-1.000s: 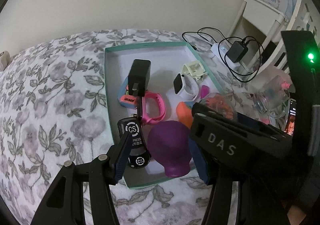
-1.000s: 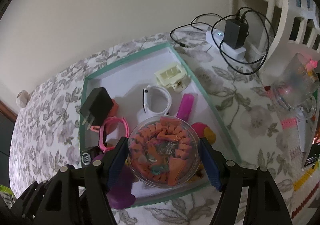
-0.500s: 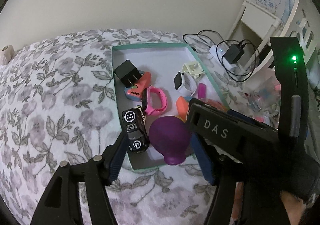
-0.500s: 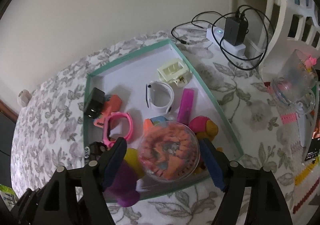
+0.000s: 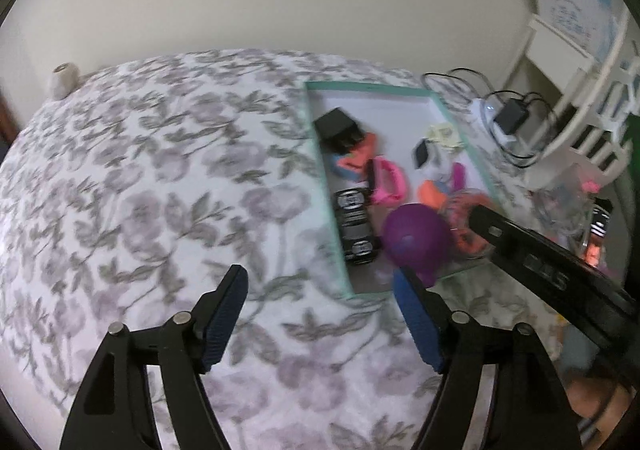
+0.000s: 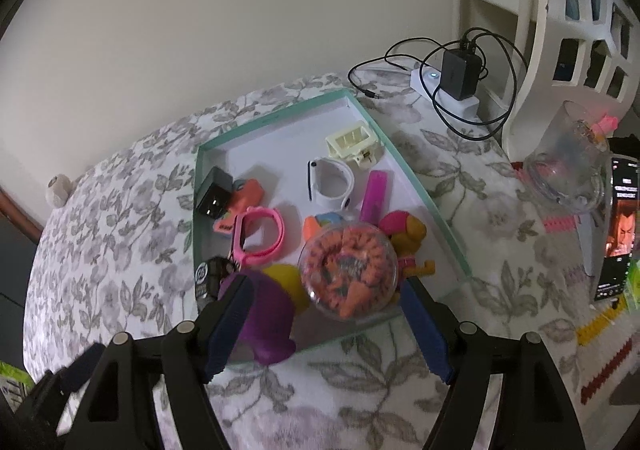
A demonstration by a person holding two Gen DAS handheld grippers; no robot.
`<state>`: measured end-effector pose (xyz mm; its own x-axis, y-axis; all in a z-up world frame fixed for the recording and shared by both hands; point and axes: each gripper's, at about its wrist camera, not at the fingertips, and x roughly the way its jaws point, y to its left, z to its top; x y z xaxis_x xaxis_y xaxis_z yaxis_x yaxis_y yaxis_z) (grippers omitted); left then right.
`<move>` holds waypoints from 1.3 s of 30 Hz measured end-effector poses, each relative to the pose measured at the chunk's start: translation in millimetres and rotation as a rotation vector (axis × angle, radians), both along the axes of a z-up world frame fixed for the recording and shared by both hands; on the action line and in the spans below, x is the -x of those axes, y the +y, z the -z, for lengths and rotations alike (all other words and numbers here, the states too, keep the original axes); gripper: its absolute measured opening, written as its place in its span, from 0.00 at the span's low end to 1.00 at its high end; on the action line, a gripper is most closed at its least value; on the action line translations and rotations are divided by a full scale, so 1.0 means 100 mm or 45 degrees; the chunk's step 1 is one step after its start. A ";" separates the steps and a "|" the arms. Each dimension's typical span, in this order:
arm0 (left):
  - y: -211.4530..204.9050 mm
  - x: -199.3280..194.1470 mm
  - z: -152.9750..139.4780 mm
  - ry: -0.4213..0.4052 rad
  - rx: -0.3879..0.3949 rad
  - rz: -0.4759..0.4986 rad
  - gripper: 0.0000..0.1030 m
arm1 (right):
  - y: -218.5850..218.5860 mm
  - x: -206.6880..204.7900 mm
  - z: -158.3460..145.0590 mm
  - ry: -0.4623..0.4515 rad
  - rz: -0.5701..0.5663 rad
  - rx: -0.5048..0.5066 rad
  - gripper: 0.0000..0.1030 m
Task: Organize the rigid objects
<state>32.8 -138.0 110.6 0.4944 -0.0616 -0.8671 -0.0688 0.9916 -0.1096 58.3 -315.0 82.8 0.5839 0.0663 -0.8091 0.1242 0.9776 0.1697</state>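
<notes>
Hovering over the floral cloth (image 5: pixel 152 185), the left hand-held gripper (image 5: pixel 320 310) stood wide open and empty, just short of the tray (image 5: pixel 326 209). The right hand-held gripper (image 6: pixel 326 320) was likewise spread open with nothing between its fingers, near the tray's front edge. Inside the tray lay the clear round container of orange pieces (image 6: pixel 349 270), beside a purple object (image 6: pixel 264 318), a pink watch (image 6: pixel 260 236) and a white watch (image 6: pixel 330 183).
</notes>
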 end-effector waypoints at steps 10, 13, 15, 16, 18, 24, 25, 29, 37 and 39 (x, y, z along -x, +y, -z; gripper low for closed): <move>0.35 0.14 0.02 -0.001 -0.078 -0.145 0.95 | 0.25 0.30 0.03 0.020 -0.065 0.090 0.82; 0.40 0.16 0.06 0.023 -0.071 -0.154 0.95 | 0.30 0.37 0.04 0.018 -0.076 0.105 0.98; 0.42 0.18 0.06 0.028 -0.074 -0.164 0.95 | 0.31 0.41 0.03 0.016 -0.077 0.112 0.98; 0.44 0.19 0.06 0.030 -0.079 -0.169 0.95 | 0.31 0.42 0.03 0.016 -0.074 0.105 0.99; 0.46 0.20 0.07 0.038 -0.087 -0.174 0.95 | 0.30 0.45 0.04 0.018 -0.068 0.084 1.00; 0.55 0.27 0.11 0.060 -0.089 -0.194 0.95 | 0.28 0.55 0.06 0.021 -0.050 0.075 1.00; 0.57 0.28 0.11 0.060 -0.086 -0.199 0.95 | 0.27 0.56 0.06 0.021 -0.049 0.072 1.00; 0.63 0.32 0.09 0.042 -0.066 -0.210 0.95 | 0.29 0.63 0.06 0.017 -0.057 0.077 1.00; 0.65 0.36 0.03 0.010 -0.095 -0.214 0.95 | 0.35 0.69 0.02 0.000 -0.068 0.090 1.00; 0.65 0.36 0.02 0.001 -0.098 -0.220 0.95 | 0.35 0.69 0.01 -0.001 -0.071 0.090 1.00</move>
